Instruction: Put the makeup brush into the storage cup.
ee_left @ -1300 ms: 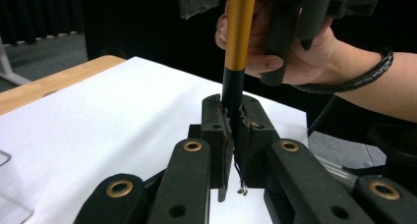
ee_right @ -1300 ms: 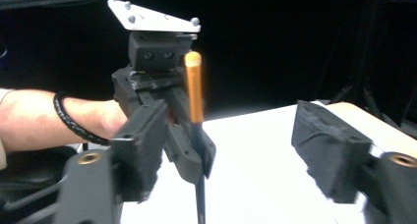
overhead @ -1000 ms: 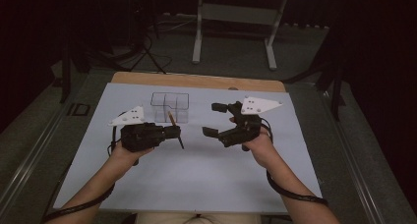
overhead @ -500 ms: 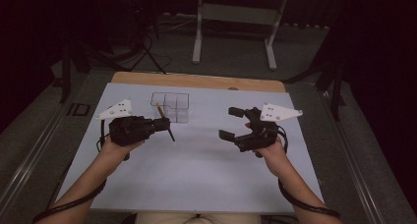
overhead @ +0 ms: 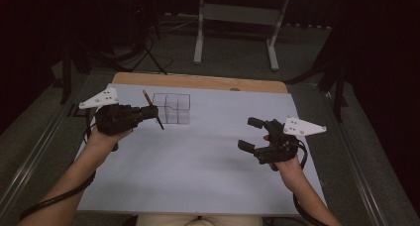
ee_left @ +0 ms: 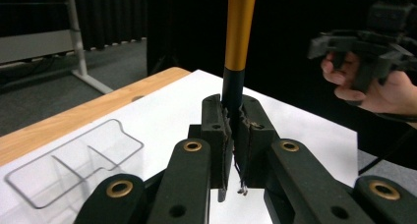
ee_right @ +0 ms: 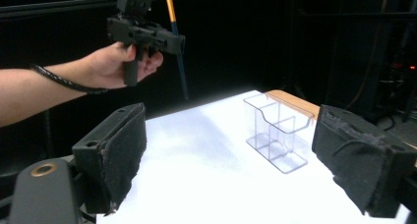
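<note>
Two claws: both are raised over one white-covered surface (overhead: 198, 176), the left claw (overhead: 148, 112) near its far left part, the right claw (overhead: 250, 134) well apart toward the right edge.
Surface: white sheet over a wooden top whose far edge shows bare; little else lies on it near either claw.
Clear organizer: a see-through compartment box (overhead: 172, 108) stands just past the left claw's tips, slightly to their right; from the right claw it lies far off, ahead and to the left in the high view. In the right gripper view the box (ee_right: 276, 130) stands upright with its divided pockets open at the top.
Left claw: clenched on a brush, its pads pressed to the dark part of the handle (ee_left: 232, 94).
Right claw: released, jaws wide apart with nothing between them, pads (ee_right: 118, 145) bare.
Brush: held in the left claw; its long axis runs across the jaws, steeply tilted, orange handle end (overhead: 146, 95) up and away, dark end (overhead: 159, 124) down toward the surface.
Key relation: the left claw is much the nearer to the box, so a short carry forward and right would likely bring the brush over a pocket.
In the way: nothing between brush and box; the box's own near wall is the thing I judge most likely to catch the lower end.
</note>
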Motion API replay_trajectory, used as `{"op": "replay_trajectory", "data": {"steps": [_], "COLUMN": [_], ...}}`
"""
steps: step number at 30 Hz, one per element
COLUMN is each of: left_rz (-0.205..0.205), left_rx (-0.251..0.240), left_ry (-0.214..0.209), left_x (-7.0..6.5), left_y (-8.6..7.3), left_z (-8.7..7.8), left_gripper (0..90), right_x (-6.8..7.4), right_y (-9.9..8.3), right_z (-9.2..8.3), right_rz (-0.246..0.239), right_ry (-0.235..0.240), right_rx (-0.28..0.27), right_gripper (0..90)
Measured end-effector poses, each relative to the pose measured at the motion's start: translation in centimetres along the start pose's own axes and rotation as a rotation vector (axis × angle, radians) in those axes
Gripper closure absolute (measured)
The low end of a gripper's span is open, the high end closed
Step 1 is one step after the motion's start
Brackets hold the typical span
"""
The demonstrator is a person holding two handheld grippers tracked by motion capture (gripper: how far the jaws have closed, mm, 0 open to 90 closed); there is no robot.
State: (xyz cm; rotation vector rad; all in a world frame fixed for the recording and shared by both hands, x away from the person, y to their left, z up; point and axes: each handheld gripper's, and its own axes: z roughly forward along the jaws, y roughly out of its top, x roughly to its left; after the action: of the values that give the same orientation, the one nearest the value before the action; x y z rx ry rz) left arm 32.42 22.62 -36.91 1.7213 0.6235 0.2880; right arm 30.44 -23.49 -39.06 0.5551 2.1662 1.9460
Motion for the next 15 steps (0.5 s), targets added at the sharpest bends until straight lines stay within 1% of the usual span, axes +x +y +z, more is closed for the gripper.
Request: {"op": "replay_trajectory", "data": {"steps": [1,2,3,4,5,7,8,9,10,12,13,14,15], "left_rz": [-0.003,-0.003,-0.001,-0.007,-0.002,-0.005,-0.006,-0.004,-0.007,-0.002,0.000,-0.006,0.003], "left_rx": [-0.002,0.001,0.004,-0.002,0.003,0.004,0.004,0.006,0.007,0.014,0.017,0.015,0.015], "left_ry": [0.003,0.012,0.020,0.019,0.035,0.038,0.046,0.050,0.060,0.068,0.073,0.075,0.088], "left_x": [0.2,0.4,0.6,0.9,1.3,1.5,1.8,2.0,2.4,2.7,2.9,3.1,3.6], "left_y": [0.1,0.2,0.4,0.5,0.8,0.9,1.1,1.2,1.3,1.4,1.5,1.6,1.9], "left_z": [-0.1,-0.1,-0.1,-0.2,-0.2,-0.2,-0.2,-0.2,-0.1,0.0,0.1,0.2,0.4], "left_gripper": [84.4,84.4,84.4,84.4,84.4,84.4,84.4,84.4,84.4,84.4,84.4,84.4,84.4], "right_x": [0.1,0.2,0.2,0.2,0.5,0.5,0.8,0.8,1.0,1.2,1.2,1.2,1.4], "right_y": [-0.2,-0.6,-0.6,-0.7,-1.1,-1.2,-1.6,-1.6,-1.8,-2.1,-2.1,-2.2,-2.3], "right_z": [-0.3,-0.8,-0.8,-1.1,-1.6,-1.8,-2.2,-2.2,-2.5,-2.9,-2.9,-3.0,-3.3], "right_rz": [0.001,0.004,0.004,0.011,0.011,0.012,0.007,0.007,0.014,0.023,0.023,0.025,0.020], "right_ry": [-0.006,-0.023,-0.023,-0.025,-0.040,-0.042,-0.052,-0.052,-0.049,-0.050,-0.050,-0.048,-0.052], "right_rx": [-0.003,-0.014,-0.014,-0.017,-0.022,-0.020,-0.019,-0.019,-0.017,-0.022,-0.022,-0.019,-0.011], "right_gripper": [12.8,12.8,12.8,12.8,12.8,12.8,12.8,12.8,12.9,12.9,12.9,12.9,12.9]}}
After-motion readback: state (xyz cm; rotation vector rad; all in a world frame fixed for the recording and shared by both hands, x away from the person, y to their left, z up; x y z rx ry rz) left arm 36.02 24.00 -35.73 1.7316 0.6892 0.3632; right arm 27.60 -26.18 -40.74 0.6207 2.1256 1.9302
